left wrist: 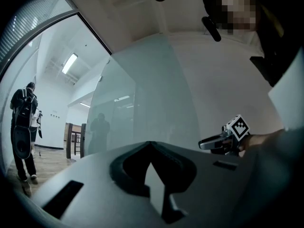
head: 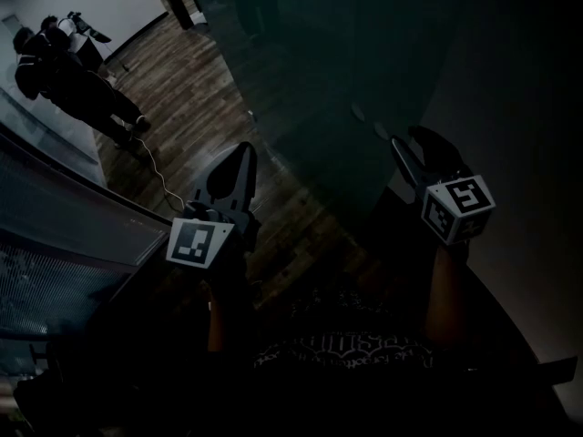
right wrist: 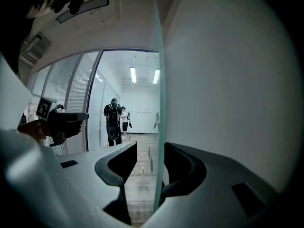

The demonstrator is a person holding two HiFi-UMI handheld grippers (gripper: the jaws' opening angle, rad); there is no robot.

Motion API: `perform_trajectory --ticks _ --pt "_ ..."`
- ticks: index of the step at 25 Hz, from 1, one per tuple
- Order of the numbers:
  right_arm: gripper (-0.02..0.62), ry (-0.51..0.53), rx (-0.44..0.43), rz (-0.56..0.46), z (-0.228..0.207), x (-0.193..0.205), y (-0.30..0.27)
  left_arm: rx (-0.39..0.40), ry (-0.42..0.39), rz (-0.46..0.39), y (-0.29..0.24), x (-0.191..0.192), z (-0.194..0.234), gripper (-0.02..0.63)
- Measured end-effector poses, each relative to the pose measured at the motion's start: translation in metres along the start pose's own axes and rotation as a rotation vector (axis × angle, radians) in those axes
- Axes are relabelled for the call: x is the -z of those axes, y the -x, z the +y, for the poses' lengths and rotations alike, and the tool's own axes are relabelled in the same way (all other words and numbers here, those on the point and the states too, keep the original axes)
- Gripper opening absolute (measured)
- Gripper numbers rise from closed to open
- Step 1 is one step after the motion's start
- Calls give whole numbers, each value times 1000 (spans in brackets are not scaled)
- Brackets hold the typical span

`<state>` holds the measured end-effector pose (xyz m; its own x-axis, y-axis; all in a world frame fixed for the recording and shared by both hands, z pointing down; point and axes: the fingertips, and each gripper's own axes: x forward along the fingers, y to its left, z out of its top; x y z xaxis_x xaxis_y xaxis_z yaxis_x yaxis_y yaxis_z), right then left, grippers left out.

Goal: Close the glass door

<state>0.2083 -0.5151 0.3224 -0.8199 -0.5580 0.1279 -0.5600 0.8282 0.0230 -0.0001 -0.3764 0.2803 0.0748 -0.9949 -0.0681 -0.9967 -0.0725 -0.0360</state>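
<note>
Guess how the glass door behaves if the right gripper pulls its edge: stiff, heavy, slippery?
Glass door is probably stiff: its edge runs straight. Likely heavy, since it is a tall pane. The smooth edge sits between the right gripper's parted jaws, so it may slip unless clamped.

The left forearm (head: 216, 321) and right forearm (head: 444, 299) reach forward, away from the body. The left gripper (head: 244, 153) and right gripper (head: 414, 146) point far and are held well apart. The left gripper's jaws are pressed together with nothing in them. The right gripper's jaws stand apart, with the glass door (right wrist: 159, 80) edge between them, closer to the right-hand jaw.
</note>
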Motion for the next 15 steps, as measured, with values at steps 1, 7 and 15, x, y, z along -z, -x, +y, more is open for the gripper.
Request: perform_trajectory --ticks 1,7,15 --pt "167 3 -4 1 1 0 -1 -5 -2 3 1 0 0 2" --pt "167 9 -58 -6 14 -5 -4 -39 -5 5 16 -5 2 2" --pt "167 17 -73 -24 71 2 12 -74 -19 -6 88 -4 13 2"
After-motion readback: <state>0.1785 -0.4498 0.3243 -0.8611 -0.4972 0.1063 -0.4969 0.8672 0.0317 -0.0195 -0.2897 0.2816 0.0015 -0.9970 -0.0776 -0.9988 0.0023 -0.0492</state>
